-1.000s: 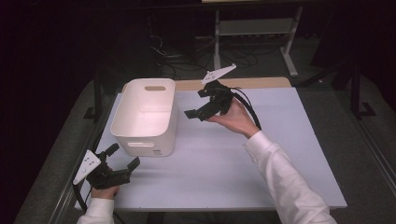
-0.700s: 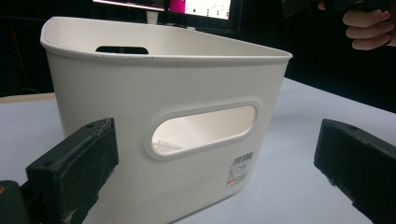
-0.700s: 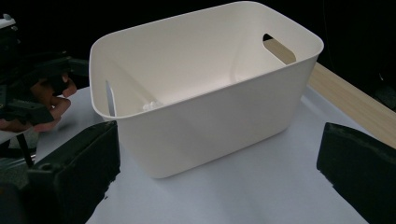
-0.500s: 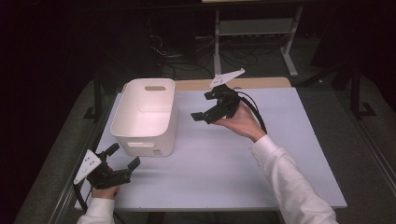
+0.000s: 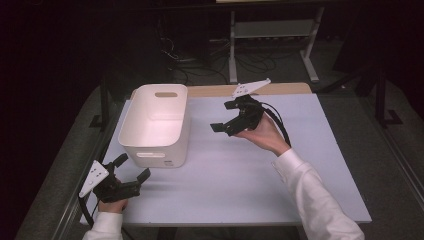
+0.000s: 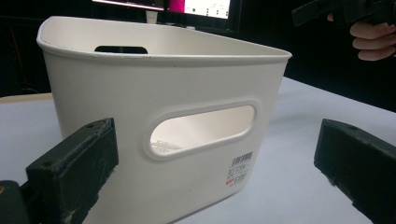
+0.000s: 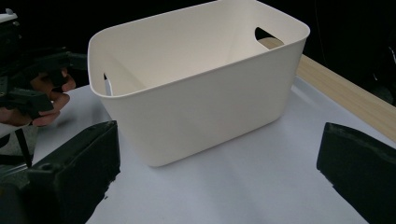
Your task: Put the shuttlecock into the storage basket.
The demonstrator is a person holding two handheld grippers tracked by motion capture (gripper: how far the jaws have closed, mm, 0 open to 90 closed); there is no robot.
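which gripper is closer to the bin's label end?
The left gripper, by the white bin at its barcode-sticker end. The right gripper is held off its long side.

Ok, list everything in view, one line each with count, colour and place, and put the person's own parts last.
Bin: one, white, left half of the table, cut-out handle at each end, nothing visible inside.
Sticker: one, white with dark print, low on the bin's near end.
Table: one, pale top, wooden strip along the far edge.
Stand: one, grey metal, on the floor beyond the table.
Cables: several, dark, on the floor behind the table.
Left tongs: one, black, open, near left corner, pointing at the bin.
Right tongs: one, black, open, held above the table right of the bin.
Sleeves: two, white.
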